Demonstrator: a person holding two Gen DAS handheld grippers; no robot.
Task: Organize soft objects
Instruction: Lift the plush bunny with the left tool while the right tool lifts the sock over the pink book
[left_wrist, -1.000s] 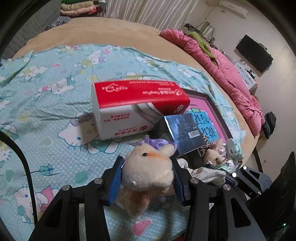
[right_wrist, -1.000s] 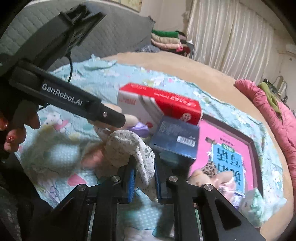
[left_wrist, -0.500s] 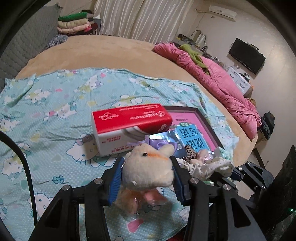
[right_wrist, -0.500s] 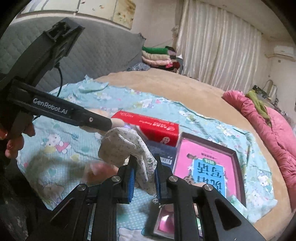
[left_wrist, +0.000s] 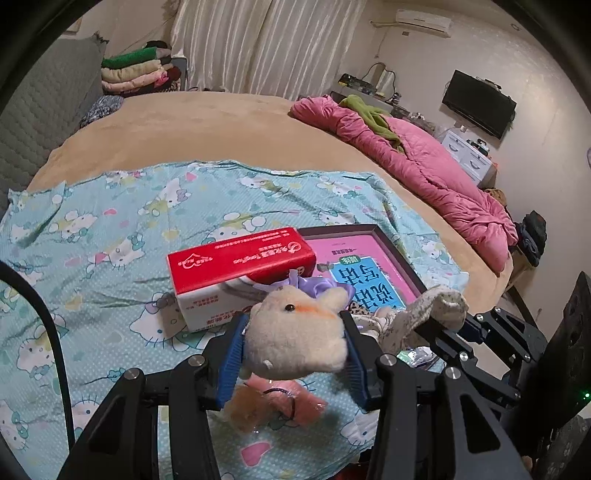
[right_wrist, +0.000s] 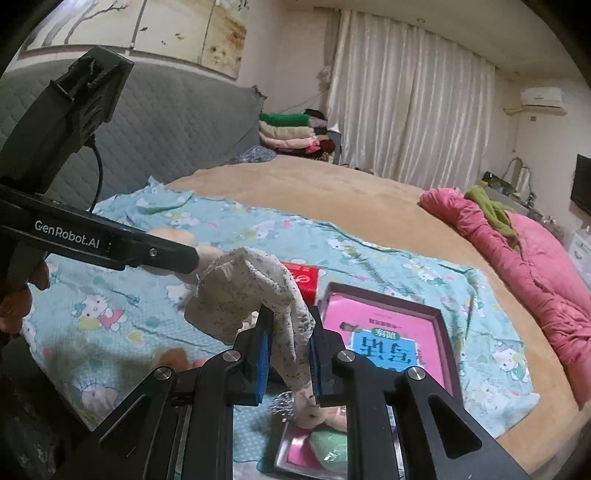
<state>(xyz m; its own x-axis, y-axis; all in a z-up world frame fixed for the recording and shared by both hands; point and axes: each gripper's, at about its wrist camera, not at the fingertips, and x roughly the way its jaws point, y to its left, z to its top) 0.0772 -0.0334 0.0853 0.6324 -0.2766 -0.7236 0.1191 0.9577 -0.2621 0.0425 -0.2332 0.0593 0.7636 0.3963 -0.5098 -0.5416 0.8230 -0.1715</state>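
Both grippers higher; "GenRobot.AI" lettering (right_wrist: 67, 236)

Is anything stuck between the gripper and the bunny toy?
No. The left hand-held gripper already squeezes the bunny with nothing between pads and toy. The right hand-held gripper is likewise shut on the speckled cloth. Where they must go isn't shown.

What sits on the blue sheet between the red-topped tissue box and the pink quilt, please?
In the left wrist view, a dark-framed pink book box lies there, right beside the tissue box; past it, bare sheet and tan bedcover reach the pink quilt.
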